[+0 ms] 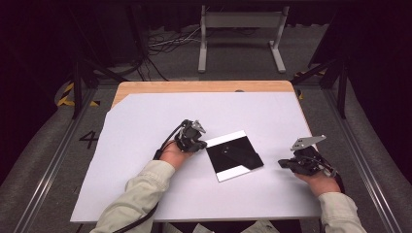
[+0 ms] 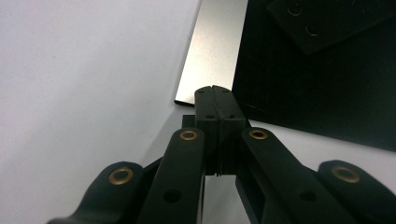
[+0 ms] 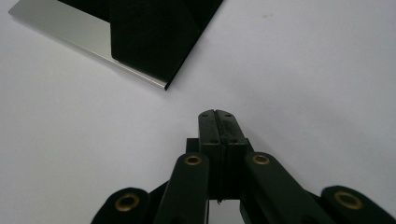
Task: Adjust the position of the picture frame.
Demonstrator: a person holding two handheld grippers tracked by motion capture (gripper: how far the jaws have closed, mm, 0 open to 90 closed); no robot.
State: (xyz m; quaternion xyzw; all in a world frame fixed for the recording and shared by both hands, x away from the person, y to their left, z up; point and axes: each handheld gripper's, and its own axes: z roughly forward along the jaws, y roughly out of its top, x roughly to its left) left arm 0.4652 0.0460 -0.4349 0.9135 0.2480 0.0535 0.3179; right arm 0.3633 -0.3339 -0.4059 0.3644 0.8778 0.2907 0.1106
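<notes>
Plate [image 1: 234, 155], black with silver strips, lies flat near the worktop's [image 1: 145, 116] centre. Left gripper [image 1: 193, 141], clenched and empty, sits at its left corner; right gripper [image 1: 286, 164], clenched and empty, is near its right side.

One square mirror plate [image 1: 234, 156] lies on one white sheet [image 1: 145, 126] covering one tabletop [image 1: 194, 86]; two tools, left tool [image 1: 193, 141] and right tool [image 1: 290, 164].

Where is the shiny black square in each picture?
High view: the square lies mid-table, between both grippers.
Left gripper view: upper right, just beyond the shut jaws.
Right gripper view: top left, well ahead of the shut jaws.
Shared landmark: its silvery edge strip.
</notes>
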